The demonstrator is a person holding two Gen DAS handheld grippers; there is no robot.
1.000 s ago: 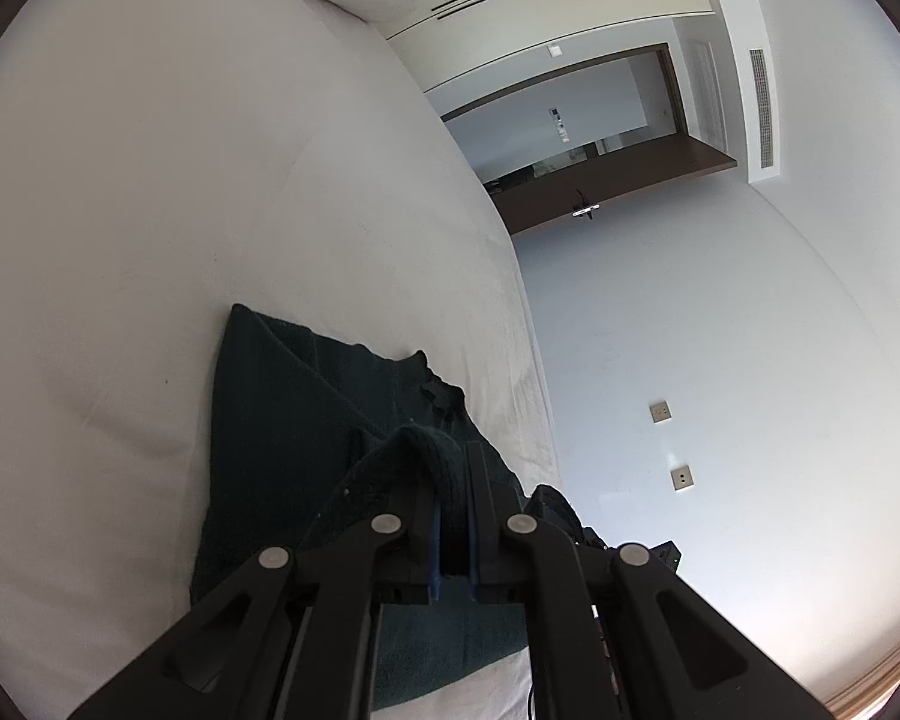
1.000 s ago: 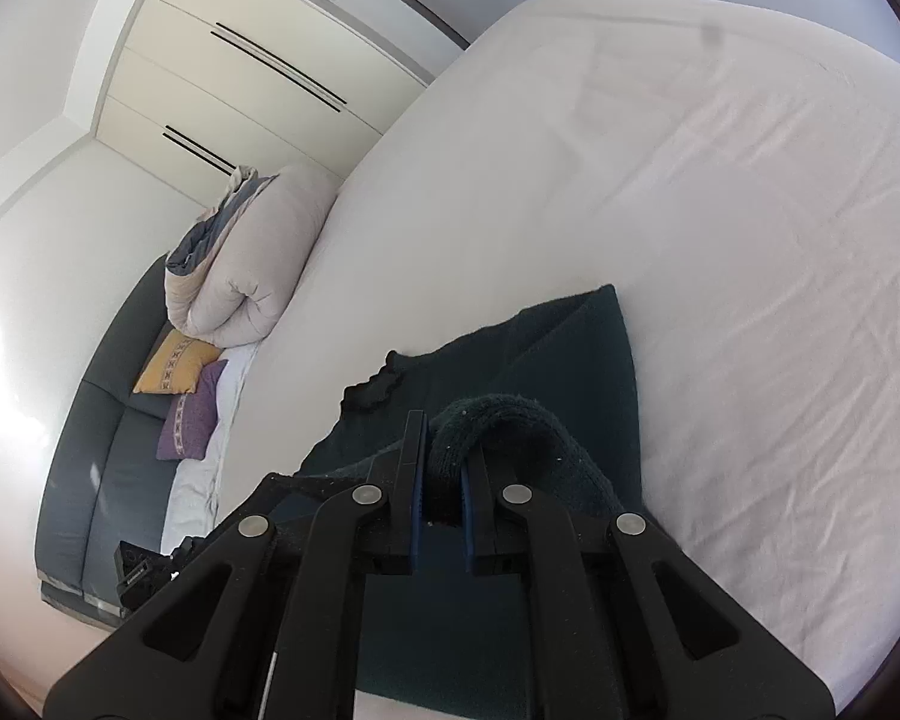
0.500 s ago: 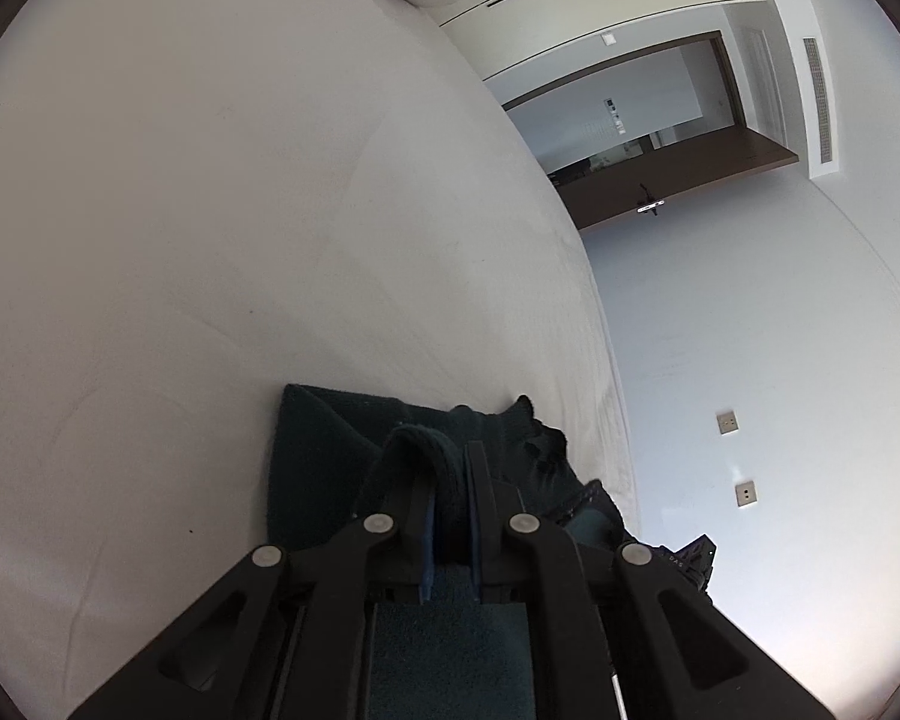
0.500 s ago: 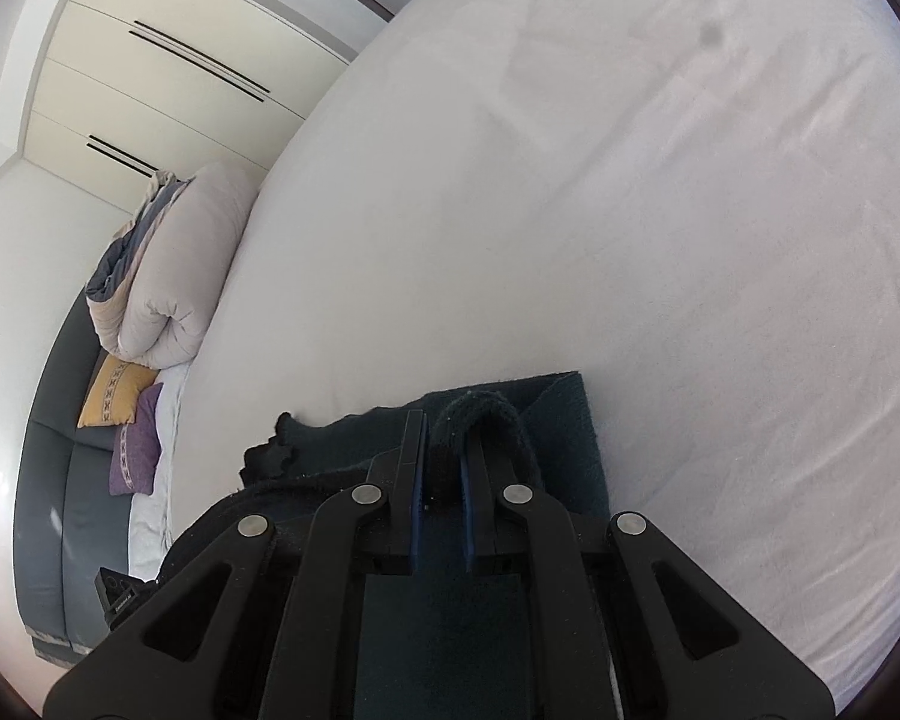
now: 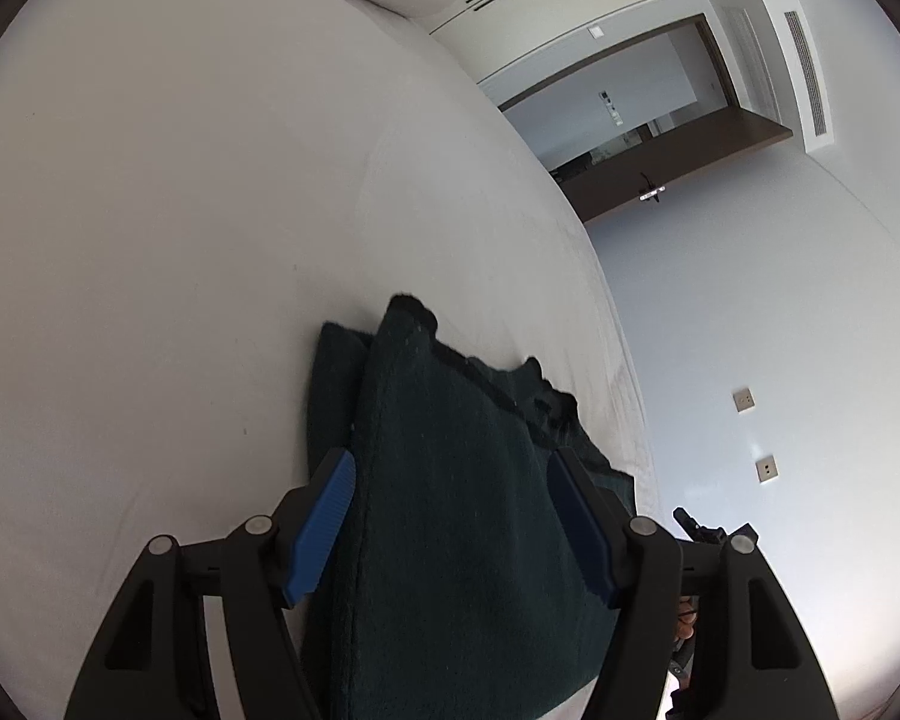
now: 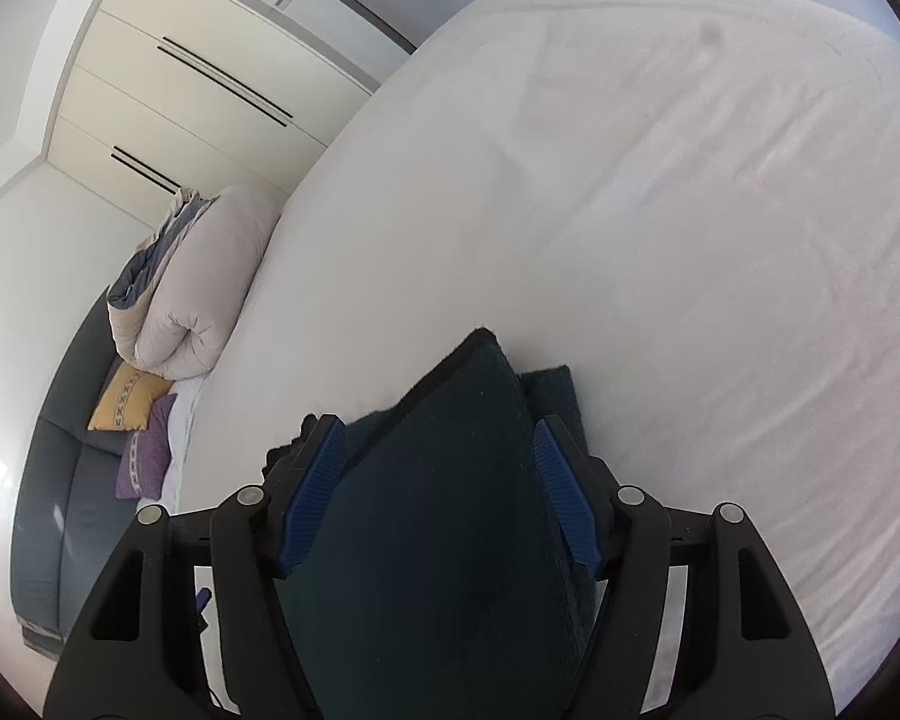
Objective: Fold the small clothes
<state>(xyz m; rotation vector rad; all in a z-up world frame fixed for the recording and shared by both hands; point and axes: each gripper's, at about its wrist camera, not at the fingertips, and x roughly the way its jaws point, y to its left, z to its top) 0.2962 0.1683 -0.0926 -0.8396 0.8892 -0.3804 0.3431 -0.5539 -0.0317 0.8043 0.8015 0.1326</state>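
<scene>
White bedsheet [image 5: 150,240] fills the room's foreground, with a rolled duvet [image 6: 198,300] near the wardrobe. Half a second ago both grippers pinched a raised edge of the dark green garment [image 5: 462,510]; now the left gripper [image 5: 450,480] and right gripper [image 6: 438,450] stand with blue pads [image 6: 561,498] spread wide, touching nothing. The garment lies doubled over on the sheet, top layer slightly offset from the lower, indicating one fold is completed and released.
</scene>
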